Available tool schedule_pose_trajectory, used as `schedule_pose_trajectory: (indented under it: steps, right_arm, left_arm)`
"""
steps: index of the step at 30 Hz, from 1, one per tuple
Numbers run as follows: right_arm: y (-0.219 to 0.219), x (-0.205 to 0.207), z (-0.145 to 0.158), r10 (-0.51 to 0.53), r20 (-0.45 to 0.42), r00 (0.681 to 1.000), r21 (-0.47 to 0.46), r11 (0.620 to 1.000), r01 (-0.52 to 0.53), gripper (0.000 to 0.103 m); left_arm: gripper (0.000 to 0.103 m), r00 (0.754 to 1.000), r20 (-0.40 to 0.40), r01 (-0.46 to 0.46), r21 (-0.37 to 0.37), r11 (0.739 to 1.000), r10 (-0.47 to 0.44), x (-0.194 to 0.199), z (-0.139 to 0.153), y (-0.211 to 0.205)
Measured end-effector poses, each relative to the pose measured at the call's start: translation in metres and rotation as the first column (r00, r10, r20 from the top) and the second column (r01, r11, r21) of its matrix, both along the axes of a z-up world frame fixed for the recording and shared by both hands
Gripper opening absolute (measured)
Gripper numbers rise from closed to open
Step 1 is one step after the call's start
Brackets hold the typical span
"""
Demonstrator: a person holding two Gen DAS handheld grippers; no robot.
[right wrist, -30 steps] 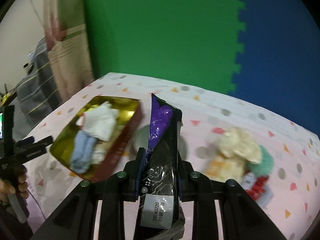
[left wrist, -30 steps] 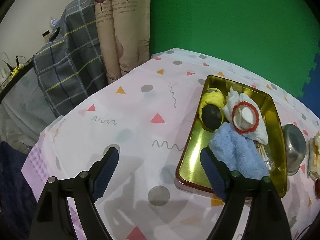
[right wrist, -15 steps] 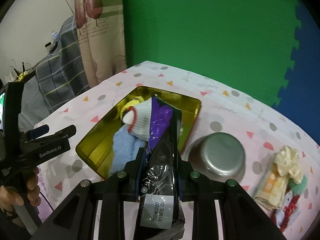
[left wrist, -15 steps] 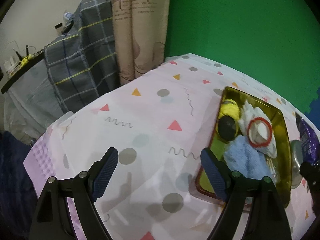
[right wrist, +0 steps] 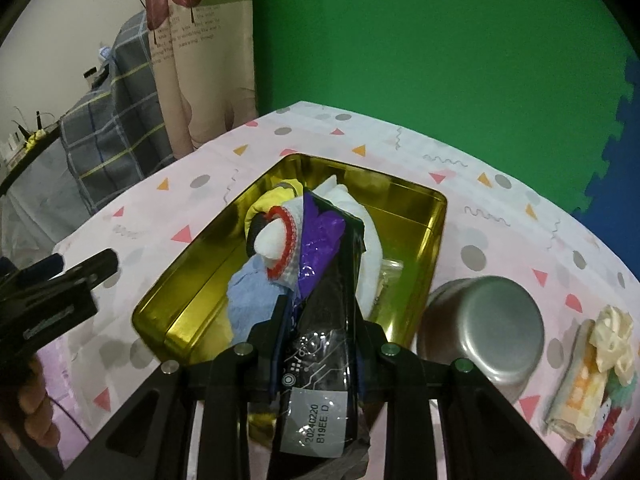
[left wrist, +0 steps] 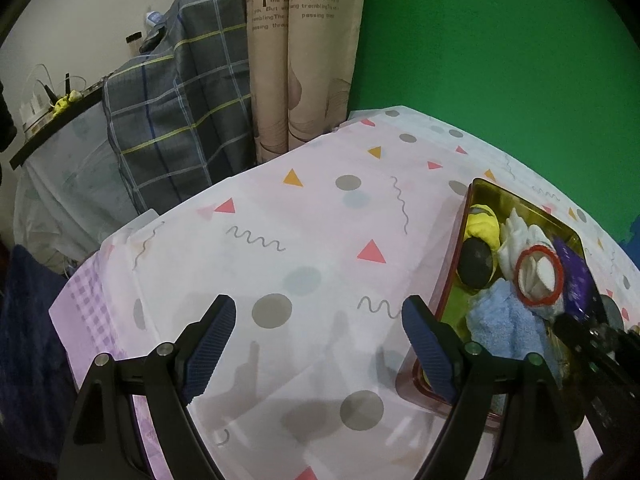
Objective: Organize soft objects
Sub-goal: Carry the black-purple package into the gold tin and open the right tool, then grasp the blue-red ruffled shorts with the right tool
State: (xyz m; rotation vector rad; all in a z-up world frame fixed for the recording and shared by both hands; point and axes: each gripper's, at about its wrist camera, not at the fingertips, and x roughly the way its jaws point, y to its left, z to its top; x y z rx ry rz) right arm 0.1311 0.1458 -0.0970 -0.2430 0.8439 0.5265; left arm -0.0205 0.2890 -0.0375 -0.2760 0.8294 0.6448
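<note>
The right gripper (right wrist: pixel 320 344) pinches a thin, glossy black-and-purple plastic pouch (right wrist: pixel 324 280), likely light, floppy and slippery, best held near its labelled end, over the gold tray (right wrist: pixel 434 216) of soft cloths mid-table, while the left gripper (left wrist: pixel 316 344) hovers spread and empty.

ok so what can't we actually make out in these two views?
- Right wrist view: the black and purple bag hides the middle of the gold tin, so whether its tip touches the white sock is unclear.
- Right wrist view: the soft pile is cut off by the right edge.
- Left wrist view: the right gripper is cut off by the right edge, its fingers unseen.
- Left wrist view: the steel bowl is mostly hidden.
</note>
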Motion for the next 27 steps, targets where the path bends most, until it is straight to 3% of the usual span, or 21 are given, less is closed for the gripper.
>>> schedule_pose_trajectory:
  steps: [9,13,17,23,27]
  right_arm:
    - [0.017,0.019,-0.011,-0.005,-0.004,1.000,-0.008,1.000,0.005,0.029]
    - [0.014,0.014,-0.007,0.000,0.004,1.000,-0.013,1.000,0.000,0.051]
    - [0.006,0.006,0.006,-0.009,0.047,0.999,-0.007,1.000,0.009,0.057]
    - [-0.038,-0.018,0.033,-0.064,0.086,0.994,0.050,0.997,0.060,0.058]
    - [-0.089,-0.027,0.038,-0.158,0.091,0.983,0.060,0.986,0.153,0.058]
  left_arm:
    - [0.083,1.000,-0.009,0.010,-0.004,1.000,-0.010,0.002,-0.003,-0.001]
    - [0.083,1.000,-0.010,0.011,-0.010,1.000,-0.011,0.002,-0.004,0.000]
    - [0.083,1.000,-0.010,0.018,-0.004,1.000,-0.018,0.002,-0.005,-0.001]
    - [0.083,1.000,-0.012,0.029,0.016,0.999,-0.029,0.003,-0.005,-0.006]
    - [0.083,0.999,-0.018,0.040,0.038,0.998,-0.039,0.004,-0.005,-0.012]
